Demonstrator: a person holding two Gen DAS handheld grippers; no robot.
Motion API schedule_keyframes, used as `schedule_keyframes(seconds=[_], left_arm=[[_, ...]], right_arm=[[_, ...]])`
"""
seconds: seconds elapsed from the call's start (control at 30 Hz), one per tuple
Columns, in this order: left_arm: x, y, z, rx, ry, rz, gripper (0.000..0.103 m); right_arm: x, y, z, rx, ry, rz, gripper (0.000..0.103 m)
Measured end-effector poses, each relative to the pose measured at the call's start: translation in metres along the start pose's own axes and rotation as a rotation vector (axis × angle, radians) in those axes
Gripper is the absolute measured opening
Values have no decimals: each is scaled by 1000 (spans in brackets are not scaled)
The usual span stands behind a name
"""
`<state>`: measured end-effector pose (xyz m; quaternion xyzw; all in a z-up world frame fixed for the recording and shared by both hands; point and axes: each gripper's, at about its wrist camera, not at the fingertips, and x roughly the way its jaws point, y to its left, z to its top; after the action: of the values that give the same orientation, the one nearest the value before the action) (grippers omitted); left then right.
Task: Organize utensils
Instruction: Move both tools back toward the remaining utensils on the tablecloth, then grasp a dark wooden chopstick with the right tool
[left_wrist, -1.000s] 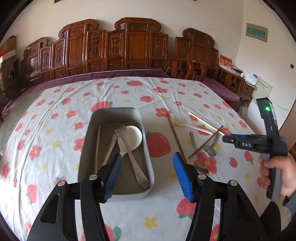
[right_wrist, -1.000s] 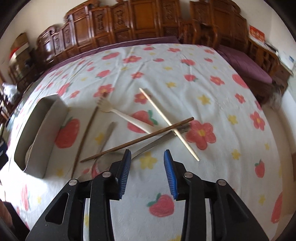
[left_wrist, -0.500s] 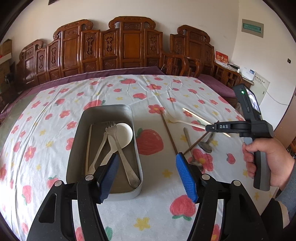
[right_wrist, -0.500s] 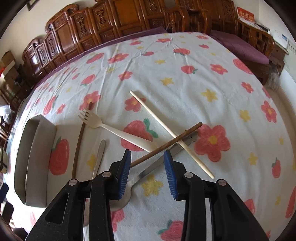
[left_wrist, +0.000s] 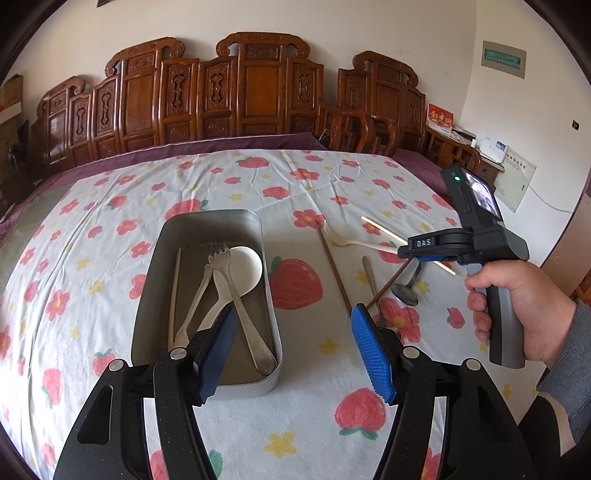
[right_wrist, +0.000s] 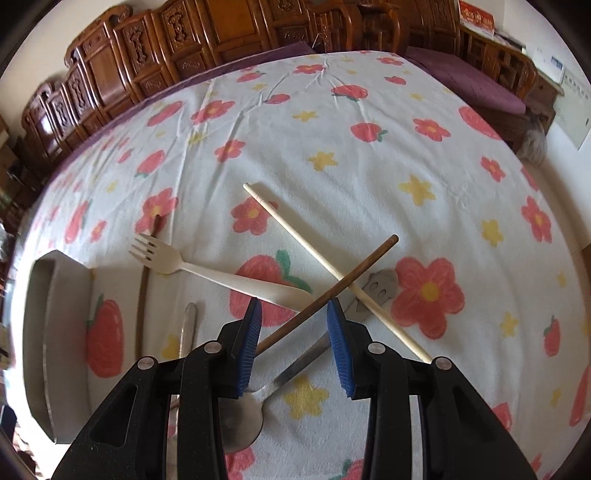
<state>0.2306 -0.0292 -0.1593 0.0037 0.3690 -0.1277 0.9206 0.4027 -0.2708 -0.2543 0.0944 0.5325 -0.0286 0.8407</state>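
Observation:
A grey metal tray (left_wrist: 155, 280) on the floral cloth holds a white spoon (left_wrist: 242, 264), a metal fork (left_wrist: 236, 295) and other utensils. My left gripper (left_wrist: 295, 347) is open and empty, near the tray's front right corner. My right gripper (right_wrist: 293, 332) is open, low over a dark brown chopstick (right_wrist: 354, 275) that passes between its jaws. That chopstick crosses a pale chopstick (right_wrist: 295, 236) and a metal spoon (right_wrist: 295, 369). A cream fork (right_wrist: 207, 269) lies to the left, with another brown chopstick (right_wrist: 142, 295) beside it. The right gripper shows in the left wrist view (left_wrist: 406, 253).
The tray's end (right_wrist: 55, 332) is at the left of the right wrist view. Another metal handle (right_wrist: 188, 328) lies beside the brown chopstick. Carved wooden chairs (left_wrist: 258, 96) line the table's far side. The table's edge drops off at the right (right_wrist: 554, 206).
My right gripper has moved forward and down over the crossed chopsticks, so the dark chopstick now lies between its jaws. The left gripper has drawn back slightly.

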Motion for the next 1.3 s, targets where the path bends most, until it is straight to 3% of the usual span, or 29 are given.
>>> schedule_keyframes(seconds=[0.17, 0.23, 0.43, 0.8, 1.0, 1.3], left_arm=[[4, -2, -2, 13, 10, 5, 61], [6, -4, -3, 15, 20, 1, 61], [12, -15, -13, 51, 44, -6, 61], [24, -49, -12, 81, 74, -44, 61], [49, -66, -3, 75, 134, -42, 52], [99, -74, 14, 64, 231, -2, 34]], right_arm=[[6, 8, 2, -49, 1, -96, 30], [3, 6, 2, -35, -7, -90, 17], [-20, 3, -1, -25, -53, -12, 6], [-102, -21, -29, -39, -152, 194, 6], [-121, -52, -57, -52, -169, 222, 6], [-119, -86, -86, -64, -160, 222, 6]])
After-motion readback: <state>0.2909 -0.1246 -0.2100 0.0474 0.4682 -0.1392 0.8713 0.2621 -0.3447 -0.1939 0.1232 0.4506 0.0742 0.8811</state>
